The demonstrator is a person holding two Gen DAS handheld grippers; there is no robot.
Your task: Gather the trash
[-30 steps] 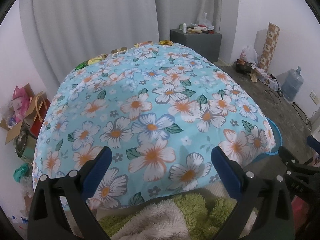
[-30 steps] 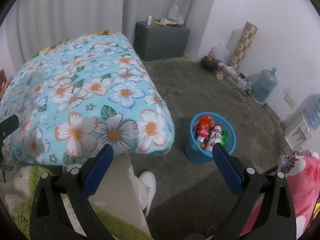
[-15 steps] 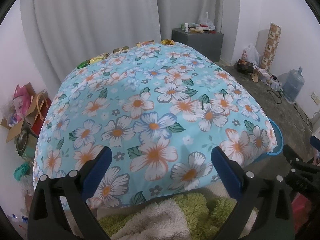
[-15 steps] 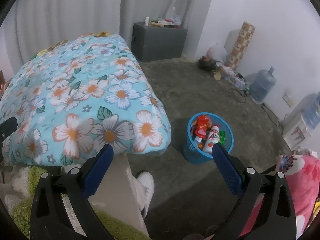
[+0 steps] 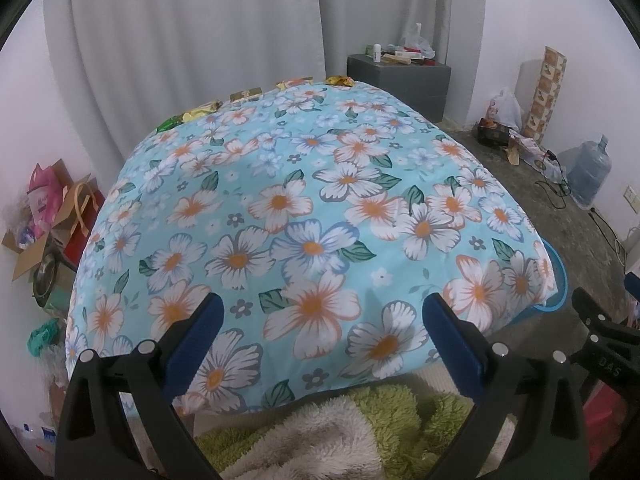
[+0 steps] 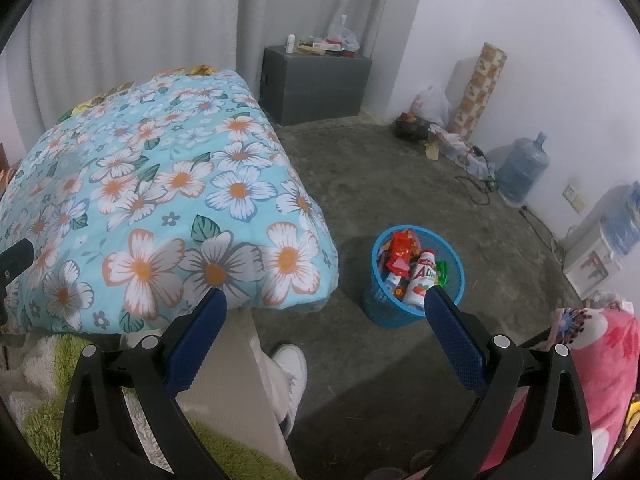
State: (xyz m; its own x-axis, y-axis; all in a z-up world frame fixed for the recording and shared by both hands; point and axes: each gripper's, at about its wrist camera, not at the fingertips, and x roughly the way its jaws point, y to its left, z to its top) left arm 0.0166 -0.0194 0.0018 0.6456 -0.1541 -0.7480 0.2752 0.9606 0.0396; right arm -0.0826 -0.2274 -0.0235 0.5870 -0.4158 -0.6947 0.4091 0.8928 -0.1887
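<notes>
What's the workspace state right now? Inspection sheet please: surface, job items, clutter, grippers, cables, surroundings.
Surface: floral blue cloth covers the table; near part bare.
Job's things: wrappers lined along the table's far edge; blue mesh bin on the floor beside the table, holding wrappers and a white bottle.
Clutter: cardboard boxes and bags against the left wall; plastic bag by the patterned roll.
Grippers: left gripper open, empty; right gripper open, empty.
Cables: black cord on the floor near the water jug.
Surroundings: grey curtain, grey cabinet, concrete floor.
</notes>
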